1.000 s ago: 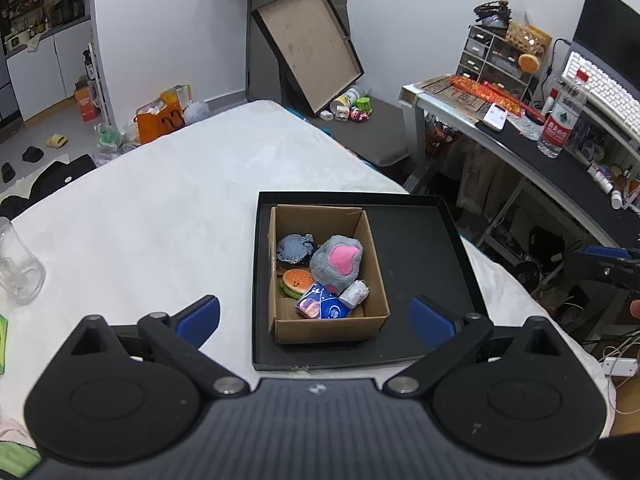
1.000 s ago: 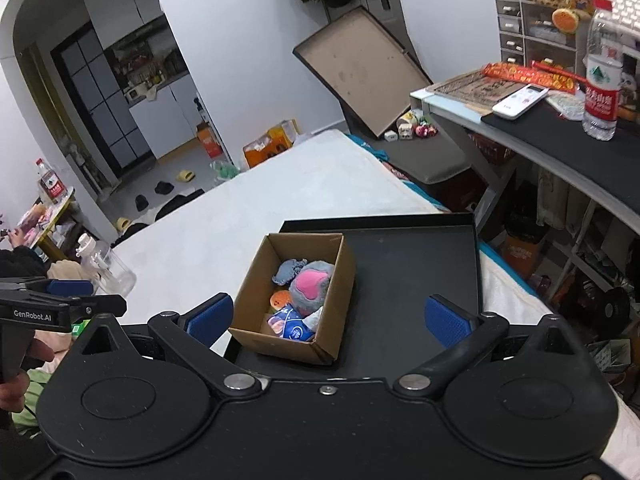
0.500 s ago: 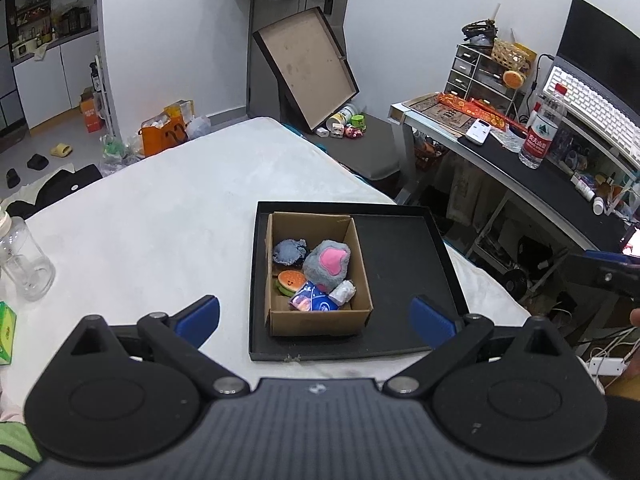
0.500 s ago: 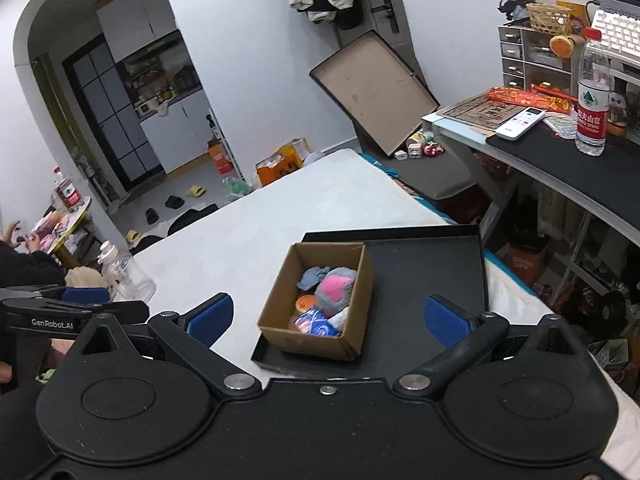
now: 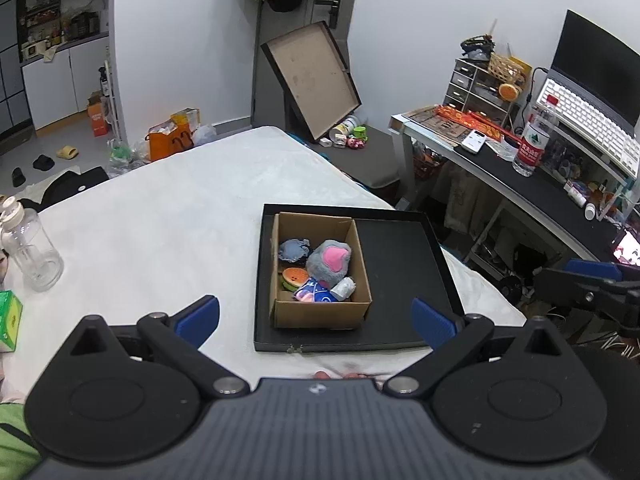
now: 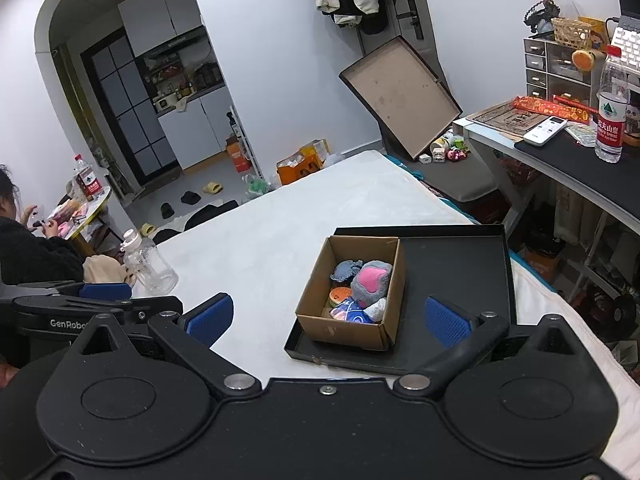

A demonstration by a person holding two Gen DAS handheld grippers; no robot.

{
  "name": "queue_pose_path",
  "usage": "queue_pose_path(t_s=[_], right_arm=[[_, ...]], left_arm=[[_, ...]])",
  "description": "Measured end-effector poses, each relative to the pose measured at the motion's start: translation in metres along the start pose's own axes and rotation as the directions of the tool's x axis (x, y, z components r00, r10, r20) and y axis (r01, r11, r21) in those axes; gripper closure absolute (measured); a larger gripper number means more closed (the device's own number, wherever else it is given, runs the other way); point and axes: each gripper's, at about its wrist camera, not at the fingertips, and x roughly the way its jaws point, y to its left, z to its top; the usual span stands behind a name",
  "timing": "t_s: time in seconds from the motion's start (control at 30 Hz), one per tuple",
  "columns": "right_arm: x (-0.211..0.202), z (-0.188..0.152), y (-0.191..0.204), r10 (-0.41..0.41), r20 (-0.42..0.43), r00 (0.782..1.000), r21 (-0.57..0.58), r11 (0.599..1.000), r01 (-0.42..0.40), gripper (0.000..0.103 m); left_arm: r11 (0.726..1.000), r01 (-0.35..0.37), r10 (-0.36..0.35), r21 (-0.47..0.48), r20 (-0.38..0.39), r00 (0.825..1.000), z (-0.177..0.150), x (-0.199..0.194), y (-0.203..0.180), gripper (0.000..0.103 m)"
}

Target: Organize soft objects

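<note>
With both the left tool (image 5: 316, 312) and right tool (image 6: 327, 316) spread wide and holding nothing, the soft toys (image 5: 320, 270) sit packed inside the cardboard box (image 5: 320, 314) on the black tray's (image 5: 396, 248) left half, so a careless grab could drag that light box or snag a neighbouring toy.

Even, bright indoor light fills both views, with soft, faint shadows. Strong fisheye bending curves the walls and the doorway (image 6: 120, 100) at the edges; dark vignette cuts the corners. Focus is sharp, without motion blur or harsh glare.
</note>
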Motion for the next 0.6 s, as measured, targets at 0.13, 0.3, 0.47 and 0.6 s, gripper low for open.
queue_pose_path(t_s=[0.13,0.3,0.47,0.6], right_arm=[[-0.002,-0.004,0.006,-0.005,0.002,1.0,-0.006,1.0,0.005,0.0],[0.001,-0.009,0.008,-0.016,-0.011,1.0,0.013,1.0,0.016,0.0],[0.001,-0.015,0.008,-0.032,-0.021,0.999,0.042,0.999,0.032,0.0],[-0.001,-0.019,0.002,-0.039,-0.018,0.999,0.068,0.997,0.04,0.0]], left_arm=[[1.0,-0.007,0.007,-0.01,0.006,1.0,-0.002,-0.005,0.007,0.002],[1.0,-0.02,0.021,-0.007,0.014,1.0,-0.004,-0.013,0.013,0.002],[1.0,-0.02,0.02,-0.016,0.015,1.0,-0.005,-0.017,0.018,0.002],[1.0,-0.016,0.016,-0.024,0.017,1.0,-0.006,-0.018,0.019,0.002]])
